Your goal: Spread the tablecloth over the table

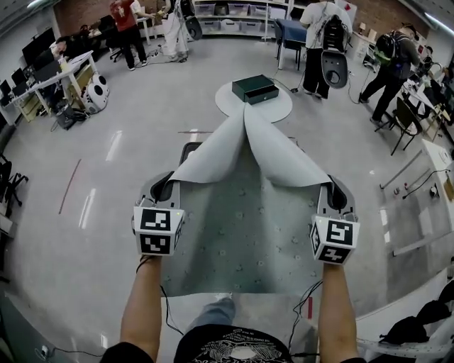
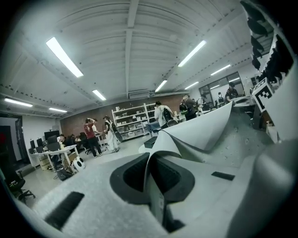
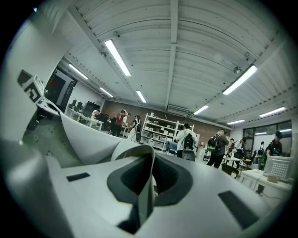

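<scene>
Between your two grippers the tablecloth (image 1: 241,227) hangs spread, its small-patterned side up. Its near edge is by your body. Your left gripper (image 2: 152,181) is pressed together on one corner and your right gripper (image 3: 148,183) pinches the other. Both corners turn over to show a plain pale underside. The folds meet in a peak at the edge of a round white surface (image 1: 278,108) carrying a dark green box (image 1: 255,88). Beyond are glossy grey floor (image 1: 106,163), shelves (image 1: 234,18) and standing people (image 1: 323,42).
</scene>
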A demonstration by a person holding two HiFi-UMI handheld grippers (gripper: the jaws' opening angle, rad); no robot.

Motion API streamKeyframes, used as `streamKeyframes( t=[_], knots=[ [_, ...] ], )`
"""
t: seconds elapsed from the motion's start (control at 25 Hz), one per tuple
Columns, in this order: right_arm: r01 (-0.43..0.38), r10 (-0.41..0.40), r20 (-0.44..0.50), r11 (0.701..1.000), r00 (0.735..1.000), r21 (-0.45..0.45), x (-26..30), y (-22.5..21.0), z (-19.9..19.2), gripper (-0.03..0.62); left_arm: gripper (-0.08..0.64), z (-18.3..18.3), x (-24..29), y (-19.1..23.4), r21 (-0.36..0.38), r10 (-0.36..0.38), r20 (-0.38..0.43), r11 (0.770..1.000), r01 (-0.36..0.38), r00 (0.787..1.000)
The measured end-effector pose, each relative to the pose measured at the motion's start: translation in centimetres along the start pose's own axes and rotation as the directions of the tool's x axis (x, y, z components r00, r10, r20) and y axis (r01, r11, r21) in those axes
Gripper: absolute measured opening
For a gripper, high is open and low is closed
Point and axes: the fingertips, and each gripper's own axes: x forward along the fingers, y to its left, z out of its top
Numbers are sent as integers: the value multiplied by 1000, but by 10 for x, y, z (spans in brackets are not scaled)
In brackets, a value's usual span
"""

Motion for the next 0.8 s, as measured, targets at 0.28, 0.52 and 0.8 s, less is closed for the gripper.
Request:
streamKeyframes(
  t=[0.28,0.52,0.8],
  knots=[
    [16,-16,-79,1000,997,-5,57,0,-27,6,9,-24,59,23,-16,-31,-53,999,30,998],
    [14,-17,-162,1000,987,-19,101,1,-61,7,9,-58,110,34,-33,-69,-116,997,66,991],
    [-4,0,-241,1000,970,-20,135,-5,-105,8,9,-98,149,46,-60,-103,-183,994,93,978]
  ],
)
